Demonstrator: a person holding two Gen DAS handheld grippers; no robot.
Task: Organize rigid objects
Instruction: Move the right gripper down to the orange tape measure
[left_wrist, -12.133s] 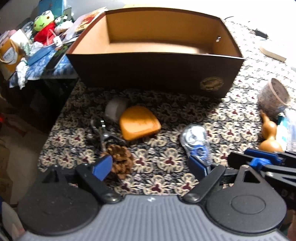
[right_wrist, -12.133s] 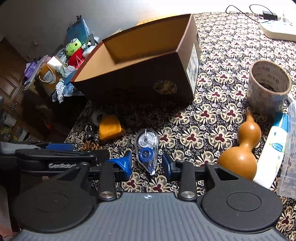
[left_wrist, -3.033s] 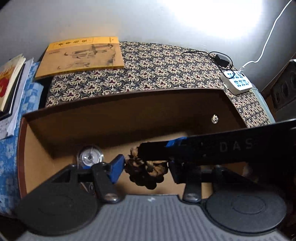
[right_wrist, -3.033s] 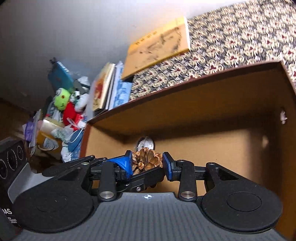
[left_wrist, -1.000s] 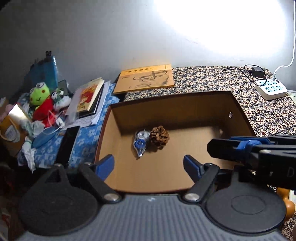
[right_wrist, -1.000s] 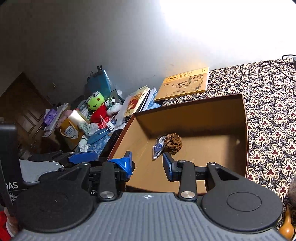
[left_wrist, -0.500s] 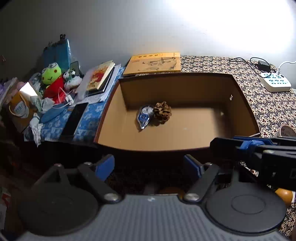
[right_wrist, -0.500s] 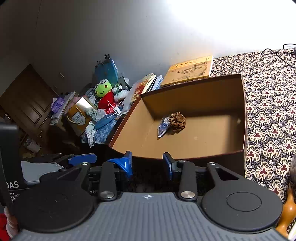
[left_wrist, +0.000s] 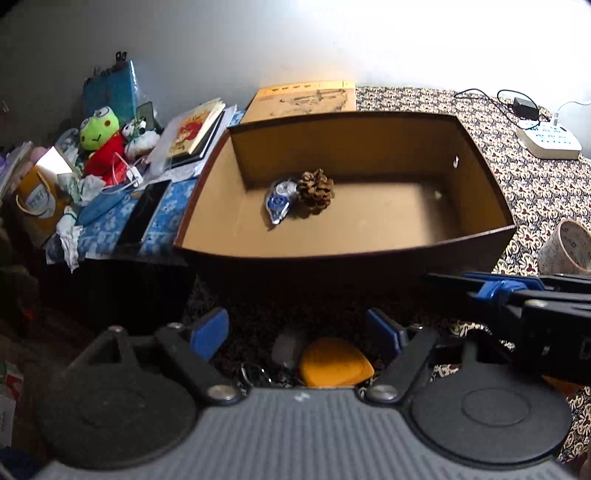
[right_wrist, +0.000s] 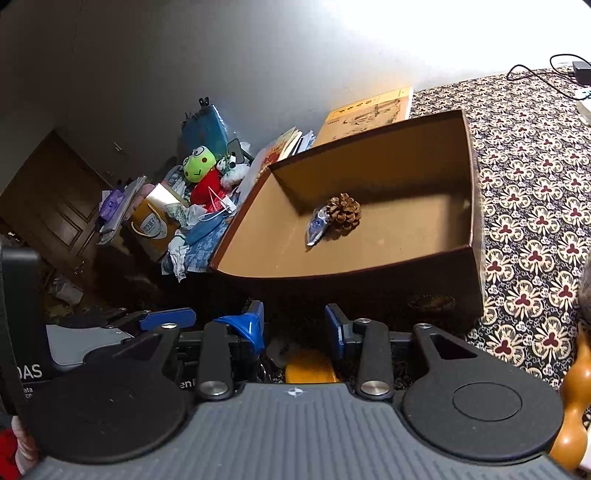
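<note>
Two items are in the box (left_wrist: 480, 173) already: pine cone (left_wrist: 314, 191) touching the tape dispenser (left_wrist: 279, 200), near its back-left corner. I've got both the left gripper (left_wrist: 295, 330) and right gripper (right_wrist: 293, 328) wide open & empty, over the counter (right_wrist: 535, 206). Next up, I'd say: the orange case (left_wrist: 334, 365) (grey roll and keys beside it), so drop, straddle, close.

A pinecone (left_wrist: 315, 190) lies in the box (left_wrist: 369, 243), touching the tape dispenser (left_wrist: 279, 202) on its left. A book (left_wrist: 306, 99) lies behind the box.
</note>
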